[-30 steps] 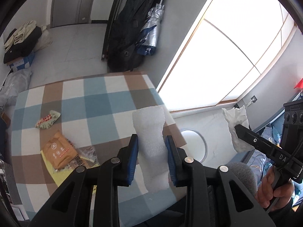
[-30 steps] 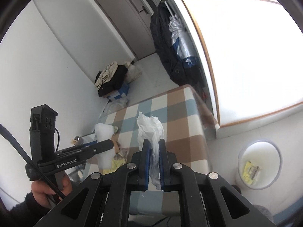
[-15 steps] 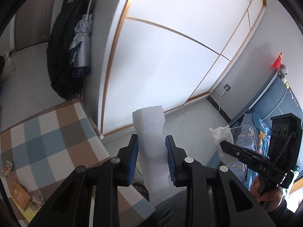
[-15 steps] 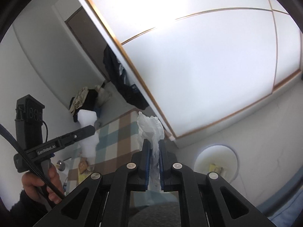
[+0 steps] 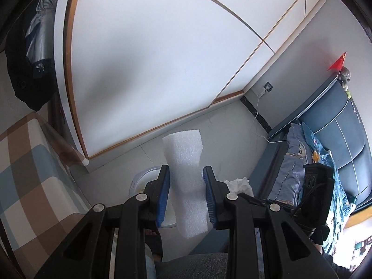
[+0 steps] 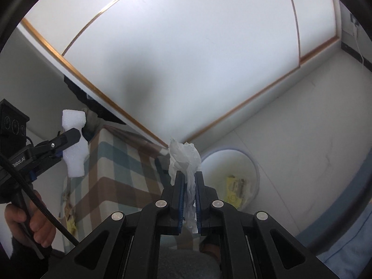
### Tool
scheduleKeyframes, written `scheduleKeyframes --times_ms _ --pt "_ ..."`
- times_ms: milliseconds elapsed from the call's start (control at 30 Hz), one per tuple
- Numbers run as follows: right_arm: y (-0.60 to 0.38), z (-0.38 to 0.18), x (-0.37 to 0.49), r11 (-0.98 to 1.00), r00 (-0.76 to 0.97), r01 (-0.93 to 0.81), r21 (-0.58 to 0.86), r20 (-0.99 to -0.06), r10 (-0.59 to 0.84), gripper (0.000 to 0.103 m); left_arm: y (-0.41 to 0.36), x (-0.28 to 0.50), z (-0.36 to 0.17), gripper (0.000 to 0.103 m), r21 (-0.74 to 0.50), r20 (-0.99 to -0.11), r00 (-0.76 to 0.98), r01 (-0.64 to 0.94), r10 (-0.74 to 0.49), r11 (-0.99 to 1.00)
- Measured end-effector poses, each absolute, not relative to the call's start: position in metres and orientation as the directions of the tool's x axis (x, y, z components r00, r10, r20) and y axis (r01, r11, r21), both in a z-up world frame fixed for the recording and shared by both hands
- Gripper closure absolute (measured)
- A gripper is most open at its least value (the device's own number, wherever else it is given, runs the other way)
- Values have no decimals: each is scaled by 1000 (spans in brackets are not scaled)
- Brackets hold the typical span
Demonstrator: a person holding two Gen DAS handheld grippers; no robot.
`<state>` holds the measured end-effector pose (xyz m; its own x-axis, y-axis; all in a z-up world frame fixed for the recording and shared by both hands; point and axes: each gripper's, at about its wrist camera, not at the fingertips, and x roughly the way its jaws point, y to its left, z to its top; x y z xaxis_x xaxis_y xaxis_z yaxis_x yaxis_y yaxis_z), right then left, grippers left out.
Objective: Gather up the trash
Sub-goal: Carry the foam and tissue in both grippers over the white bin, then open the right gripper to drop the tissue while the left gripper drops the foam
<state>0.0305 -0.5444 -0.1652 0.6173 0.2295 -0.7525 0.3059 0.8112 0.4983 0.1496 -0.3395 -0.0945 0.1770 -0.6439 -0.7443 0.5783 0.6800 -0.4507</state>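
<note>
My left gripper (image 5: 185, 174) is shut on a white foam strip (image 5: 186, 162), which stands up between its blue pads and sticks out above and below them. My right gripper (image 6: 188, 176) is shut on a crumpled white tissue (image 6: 183, 154) that bulges above its fingertips. A round white trash bin (image 6: 241, 162) stands on the floor just right of the right gripper, with a yellow wrapper (image 6: 234, 186) inside. In the left wrist view the bin's rim (image 5: 144, 176) shows partly behind the left finger. The right wrist view shows the left gripper (image 6: 67, 139) with the foam (image 6: 75, 144) at the far left.
A table with a checked blue-and-brown cloth (image 5: 25, 167) stands at the left, close to the bin. White sliding panels (image 5: 151, 58) fill the wall behind. A blue bed (image 5: 325, 139) lies at the right. A person's hand (image 6: 30, 223) grips the left handle, and grey-clad knees show at the bottom.
Both grippers have swung right, away from the table, and dipped toward the floor. The bin now sits close under them. Both still hold the foam and the tissue.
</note>
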Motion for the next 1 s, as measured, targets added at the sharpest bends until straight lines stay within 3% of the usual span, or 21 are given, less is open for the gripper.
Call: scheduleKeyframes --times_ms 400,700,900,1000 --pt "-560 -277 64 718 435 440 539 -828 355 95 -370 173 -163 79 -486 -812 55 487 -581 726" --pt "-570 -327 82 646 386 493 583 -811 439 91 -382 188 -195 79 -458 -858 8 438 -513 773" --pt "-579 -329 85 630 410 474 615 -787 460 62 -395 187 -206 79 -443 -877 -37 446 -479 778" --pt "-581 -329 84 630 424 467 621 -782 457 60 -399 187 -213 79 -427 -888 -43 449 -458 785"
